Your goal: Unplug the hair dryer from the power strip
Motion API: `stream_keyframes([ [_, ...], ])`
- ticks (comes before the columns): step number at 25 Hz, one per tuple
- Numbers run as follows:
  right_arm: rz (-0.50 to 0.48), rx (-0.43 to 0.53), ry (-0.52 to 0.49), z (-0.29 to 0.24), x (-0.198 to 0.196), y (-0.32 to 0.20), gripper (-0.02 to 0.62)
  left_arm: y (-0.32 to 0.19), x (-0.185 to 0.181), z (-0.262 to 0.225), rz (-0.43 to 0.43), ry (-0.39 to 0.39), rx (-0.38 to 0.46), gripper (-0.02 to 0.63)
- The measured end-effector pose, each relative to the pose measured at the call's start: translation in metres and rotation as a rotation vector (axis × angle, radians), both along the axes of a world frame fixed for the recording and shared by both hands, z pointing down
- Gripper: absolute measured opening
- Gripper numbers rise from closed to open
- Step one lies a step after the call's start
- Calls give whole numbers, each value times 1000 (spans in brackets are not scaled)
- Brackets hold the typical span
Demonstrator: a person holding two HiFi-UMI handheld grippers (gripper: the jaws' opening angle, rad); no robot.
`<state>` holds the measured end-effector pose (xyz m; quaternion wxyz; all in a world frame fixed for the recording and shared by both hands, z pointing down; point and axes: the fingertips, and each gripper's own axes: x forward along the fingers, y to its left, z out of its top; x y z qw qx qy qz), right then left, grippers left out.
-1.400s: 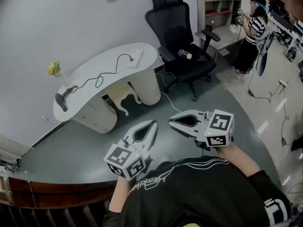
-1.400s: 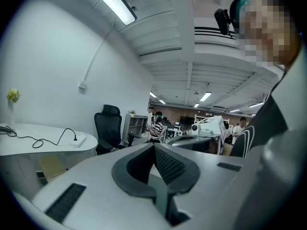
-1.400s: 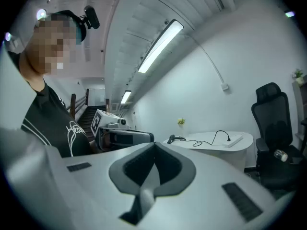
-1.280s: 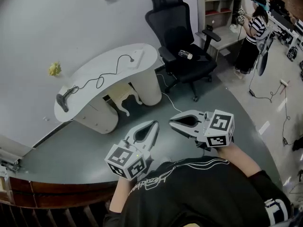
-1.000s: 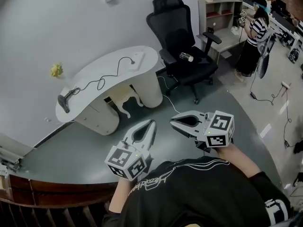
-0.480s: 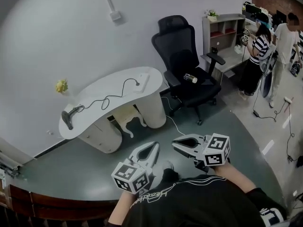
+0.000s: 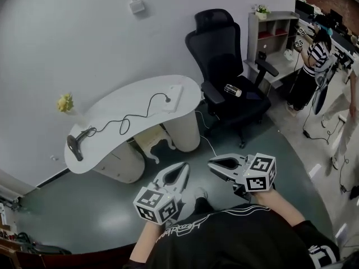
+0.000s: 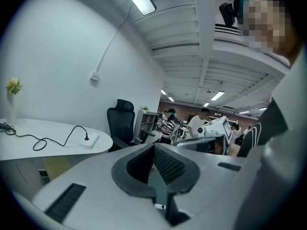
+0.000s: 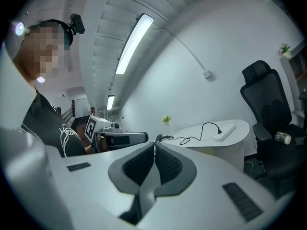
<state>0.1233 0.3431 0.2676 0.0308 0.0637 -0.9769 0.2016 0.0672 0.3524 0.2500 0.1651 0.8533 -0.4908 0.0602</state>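
A dark hair dryer (image 7: 74, 145) lies at the left end of a white curved desk (image 7: 112, 130). Its black cable (image 7: 126, 118) runs to a plug (image 7: 167, 98) seated in a white power strip (image 7: 174, 93) at the desk's right end. Both grippers are held in front of my chest, well short of the desk. My left gripper (image 7: 184, 166) is shut with nothing in it, and so is my right gripper (image 7: 212, 162). The left gripper view has the power strip (image 8: 91, 140) and plug (image 8: 86, 138) far off to the left. In the right gripper view the strip (image 9: 226, 129) lies far off to the right.
A black office chair (image 7: 230, 88) with a small can on its seat stands right of the desk. A grey shelf (image 7: 269, 32) and standing people (image 7: 311, 60) are at the far right. Yellow flowers (image 7: 65, 101) sit by the wall. Dark floor lies between me and the desk.
I have stepped toward the desk, so the desk and chair have shifted in the head view. Both grippers moved along with me, side by side and a little lower. Their jaws stayed shut.
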Motion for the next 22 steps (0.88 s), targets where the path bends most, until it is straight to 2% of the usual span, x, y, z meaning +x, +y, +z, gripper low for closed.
stream_keyframes([
  [8, 38, -87, 58, 33, -83, -119, -2, -124, -92, 23, 4, 26, -52, 5],
  [13, 42, -75, 89, 32, -127, -186, -2, -193, -144, 31, 0, 54, -66, 5],
  [17, 65, -71, 101, 37, -142, -226, -2, -235, -167, 44, -7, 50, -85, 5],
  [22, 97, -93, 121, 54, -141, -275, -2, -284, -179, 65, -34, 42, -130, 5],
])
